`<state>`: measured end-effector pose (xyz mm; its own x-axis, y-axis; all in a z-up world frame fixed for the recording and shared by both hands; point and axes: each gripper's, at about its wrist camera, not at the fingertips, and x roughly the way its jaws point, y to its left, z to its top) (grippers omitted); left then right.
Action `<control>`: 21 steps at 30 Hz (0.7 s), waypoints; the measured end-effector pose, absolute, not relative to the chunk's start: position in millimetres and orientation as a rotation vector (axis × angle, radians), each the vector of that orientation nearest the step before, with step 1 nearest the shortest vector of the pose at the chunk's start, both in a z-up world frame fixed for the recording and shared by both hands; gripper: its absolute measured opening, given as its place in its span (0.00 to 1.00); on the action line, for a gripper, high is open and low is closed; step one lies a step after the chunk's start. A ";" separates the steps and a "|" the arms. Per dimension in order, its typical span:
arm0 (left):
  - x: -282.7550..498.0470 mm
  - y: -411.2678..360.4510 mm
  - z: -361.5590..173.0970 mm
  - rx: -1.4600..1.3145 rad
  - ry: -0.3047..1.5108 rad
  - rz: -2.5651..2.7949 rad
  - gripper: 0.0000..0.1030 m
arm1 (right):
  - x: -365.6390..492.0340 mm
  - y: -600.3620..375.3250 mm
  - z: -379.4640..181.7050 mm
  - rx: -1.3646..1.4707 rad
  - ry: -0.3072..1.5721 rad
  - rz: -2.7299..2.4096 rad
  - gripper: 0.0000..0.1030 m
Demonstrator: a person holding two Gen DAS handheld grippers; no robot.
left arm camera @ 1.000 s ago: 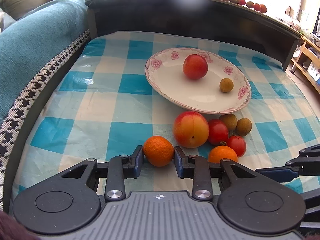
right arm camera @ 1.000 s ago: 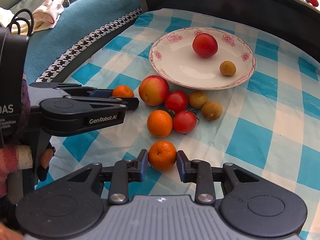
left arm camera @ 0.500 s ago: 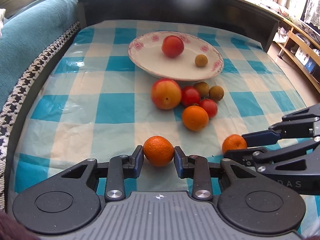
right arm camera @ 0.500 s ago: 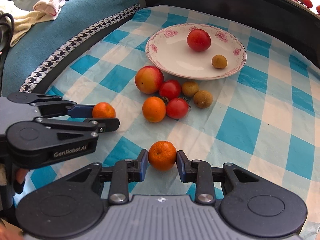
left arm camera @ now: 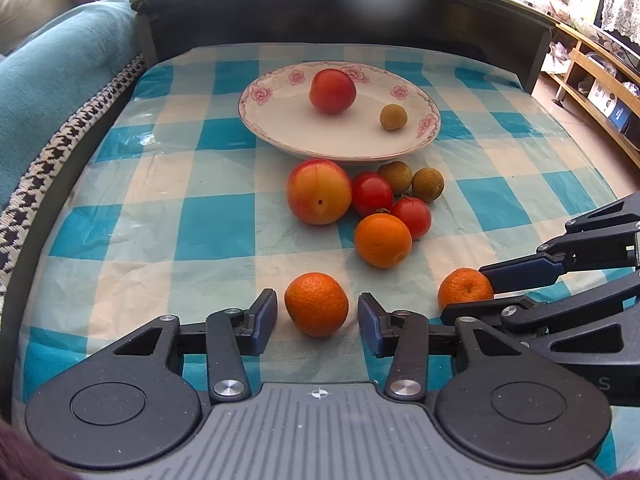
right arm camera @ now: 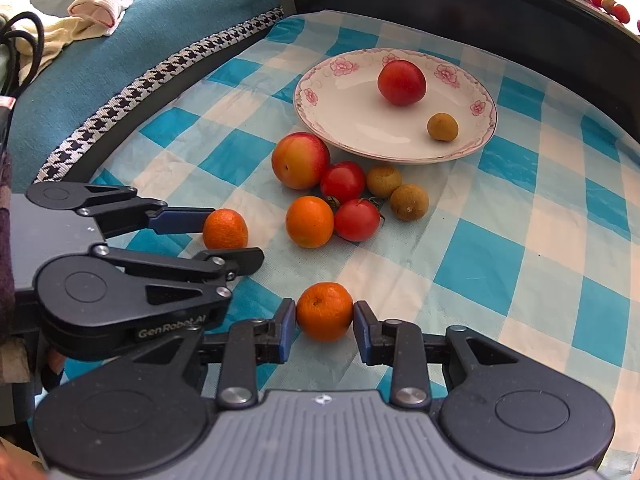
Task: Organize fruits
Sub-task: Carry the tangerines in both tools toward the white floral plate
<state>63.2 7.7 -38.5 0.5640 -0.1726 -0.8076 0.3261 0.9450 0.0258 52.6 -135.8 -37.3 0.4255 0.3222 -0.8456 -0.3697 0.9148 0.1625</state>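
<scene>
Left tongs [left arm camera: 317, 326]: jaws opening, clear gaps on both sides of a tangerine [left arm camera: 316, 304] that sits on the cloth between them; this reads as a release, the fruit set down at the lower middle of the left wrist view.
Right tongs [right arm camera: 324, 330]: closed on a second tangerine [right arm camera: 325, 311], both blue pads pressing its sides at the lower centre of the right wrist view; whether it rests on the cloth or hangs just above I cannot tell.
Spacing: the two tangerines lie side by side near the bottom of the frame, well apart from the cluster; likely the start of a group of their own.
Loose cluster: a third orange [left arm camera: 383, 240] touches two tomatoes [left arm camera: 372, 193], with a large peach [left arm camera: 319, 191] to their left and two brown longans [left arm camera: 428, 184] to the right, all bunched just below the plate, still unsorted.
Plate [left arm camera: 280, 120]: upper centre, flowered rim, holding a red peach [left arm camera: 332, 91] and one longan [left arm camera: 393, 117], apart from each other.
Counter: covered by a blue-and-white checked cloth [left arm camera: 216, 220], dark raised edge behind.
Judgement: sorting is early; most fruit still waits in the cluster.
</scene>
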 end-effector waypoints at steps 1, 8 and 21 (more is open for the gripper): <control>63.1 7.4 -38.7 0.181 0.926 -0.294 0.51 | 52.4 -135.7 -37.3 -0.052 1.046 0.433 0.43; 62.1 7.0 -37.1 0.188 0.922 -0.296 0.39 | 50.3 -132.3 -36.6 -0.083 1.039 0.431 0.43; 61.9 5.0 -26.3 0.177 0.892 -0.301 0.39 | 47.5 -132.8 -27.2 -0.103 0.996 0.420 0.42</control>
